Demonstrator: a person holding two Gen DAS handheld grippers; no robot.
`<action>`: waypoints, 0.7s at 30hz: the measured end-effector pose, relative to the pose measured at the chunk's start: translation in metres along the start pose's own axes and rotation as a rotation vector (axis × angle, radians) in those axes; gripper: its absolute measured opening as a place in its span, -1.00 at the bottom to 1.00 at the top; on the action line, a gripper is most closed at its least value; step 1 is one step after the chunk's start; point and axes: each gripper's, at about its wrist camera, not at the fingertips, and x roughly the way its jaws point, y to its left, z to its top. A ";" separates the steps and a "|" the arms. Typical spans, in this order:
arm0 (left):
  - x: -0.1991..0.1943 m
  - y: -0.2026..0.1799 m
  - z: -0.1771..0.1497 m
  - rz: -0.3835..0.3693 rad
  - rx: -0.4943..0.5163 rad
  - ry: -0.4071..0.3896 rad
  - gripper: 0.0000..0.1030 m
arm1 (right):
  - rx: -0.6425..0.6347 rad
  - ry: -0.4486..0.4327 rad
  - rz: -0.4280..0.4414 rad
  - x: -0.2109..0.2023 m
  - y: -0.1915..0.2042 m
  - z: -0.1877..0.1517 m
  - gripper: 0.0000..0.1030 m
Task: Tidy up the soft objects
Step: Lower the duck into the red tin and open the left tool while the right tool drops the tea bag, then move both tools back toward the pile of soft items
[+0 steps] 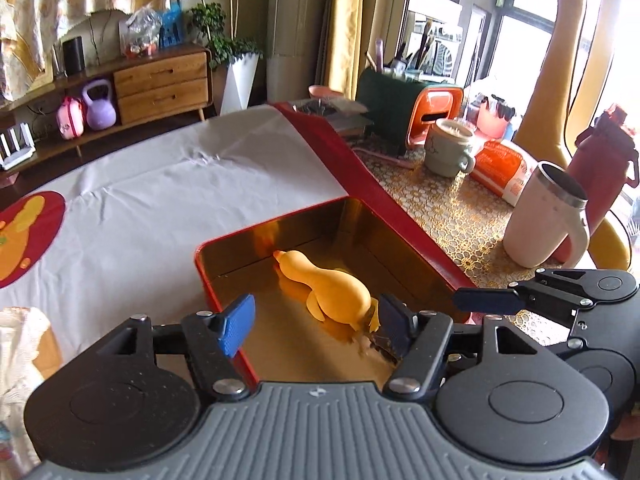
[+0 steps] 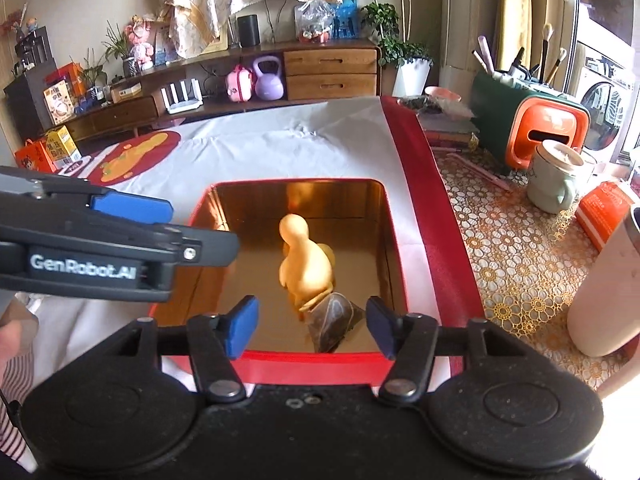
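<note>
A living room with a long wooden sideboard (image 2: pixel 328 68) at the back, and up front a tabletop (image 2: pixel 516 248) under a gold lace-pattern cloth, part of it covered by a white sheet (image 1: pixel 160 192) with a red border. On that sheet sits a red rectangular tin with a shiny gold interior (image 2: pixel 396 248), and that is where the action is.

The left gripper (image 1: pixel 316 322) hangs over the near end of the tin, its blue pads spread well apart with nothing pressed between them. Just ahead of it, lying on the tin's floor, is the soft yellow rubber duck (image 1: pixel 328 284), head pointing away from the gripper. A dark pyramid-shaped tea bag (image 2: pixel 334 318) lies against the duck's tail end, closest to the grippers.

The right gripper (image 2: pixel 310 326) is also hovering at the near rim of the tin, jaws standing wide, empty; duck and tea bag lie just beyond its fingertips, touching neither pad. The two grippers are side by side, the left one reaching in from the right gripper's left.

Off to the right of both grippers stand a pale green ceramic mug (image 2: pixel 554 180) and a tall white tumbler with a steel rim (image 1: pixel 546 216).
</note>
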 end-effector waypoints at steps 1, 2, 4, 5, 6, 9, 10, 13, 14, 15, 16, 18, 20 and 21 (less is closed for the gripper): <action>-0.005 0.001 -0.001 0.001 0.000 -0.006 0.32 | -0.003 -0.005 -0.002 -0.004 0.001 0.000 0.23; -0.010 0.003 -0.002 0.003 -0.003 -0.012 0.32 | -0.006 -0.011 -0.001 -0.007 0.002 -0.001 0.27; -0.020 0.006 -0.005 0.005 -0.009 -0.021 0.32 | -0.011 -0.018 0.004 -0.013 0.006 -0.001 0.36; -0.025 0.008 -0.007 0.009 -0.011 -0.025 0.33 | -0.012 -0.022 0.005 -0.016 0.008 -0.001 0.43; -0.030 0.010 -0.009 0.014 -0.016 -0.028 0.35 | -0.012 -0.026 0.009 -0.019 0.010 -0.002 0.49; -0.046 0.016 -0.015 0.018 -0.020 -0.039 0.44 | -0.012 -0.037 0.021 -0.028 0.016 -0.004 0.55; -0.051 0.019 -0.018 0.022 -0.022 -0.044 0.45 | -0.012 -0.041 0.024 -0.031 0.018 -0.004 0.57; -0.065 0.026 -0.024 0.030 -0.029 -0.048 0.45 | -0.010 -0.056 0.040 -0.039 0.026 -0.005 0.66; -0.070 0.028 -0.027 0.031 -0.033 -0.049 0.48 | -0.011 -0.061 0.046 -0.042 0.029 -0.005 0.72; -0.075 0.030 -0.030 0.033 -0.037 -0.051 0.53 | -0.013 -0.066 0.052 -0.044 0.032 -0.005 0.77; -0.080 0.033 -0.032 0.035 -0.039 -0.054 0.56 | -0.017 -0.071 0.055 -0.048 0.036 -0.005 0.80; -0.090 0.038 -0.038 0.038 -0.045 -0.064 0.59 | -0.024 -0.085 0.059 -0.053 0.043 -0.006 0.87; -0.100 0.043 -0.044 0.037 -0.053 -0.070 0.59 | -0.026 -0.093 0.070 -0.057 0.050 -0.006 0.90; -0.105 0.047 -0.046 0.038 -0.060 -0.072 0.59 | -0.026 -0.096 0.076 -0.059 0.053 -0.006 0.91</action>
